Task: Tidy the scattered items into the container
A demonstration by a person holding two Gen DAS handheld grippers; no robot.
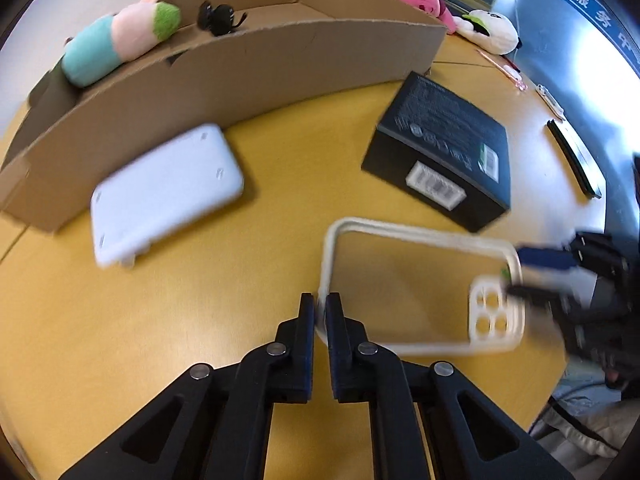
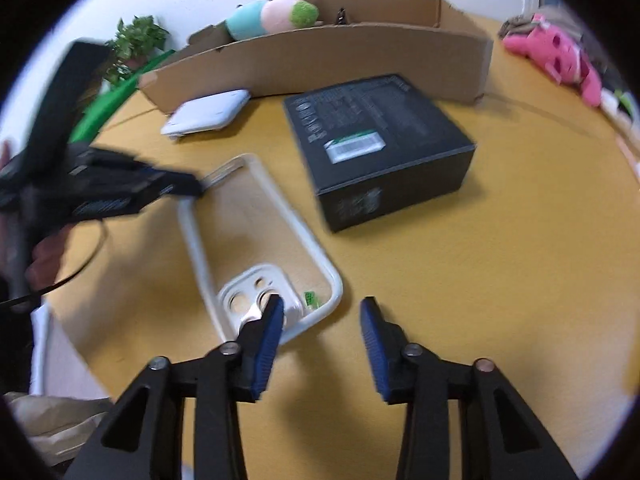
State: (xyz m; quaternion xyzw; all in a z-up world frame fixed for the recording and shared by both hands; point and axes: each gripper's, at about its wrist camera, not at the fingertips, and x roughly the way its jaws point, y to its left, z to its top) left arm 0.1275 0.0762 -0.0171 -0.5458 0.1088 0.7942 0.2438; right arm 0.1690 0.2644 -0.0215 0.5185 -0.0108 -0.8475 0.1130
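Left wrist view: your left gripper [image 1: 320, 312] pinches the near rim of the phone case [image 1: 420, 284], lower centre of frame, probably to carry it to the cardboard box [image 1: 240, 68] at upper left. Your right gripper [image 2: 322, 320] stands wide apart at the case's camera end, gripping nothing, perhaps having steadied it.

Yellow bench [image 1: 240, 320] noted. Pink plush [image 2: 560, 56] and white plush [image 1: 492, 30] lay at bench's far edge, beyond cardboard box. Potted green plant [image 2: 136, 44] stood against white wall. Pink pen [image 1: 504, 68] lay near white plush.
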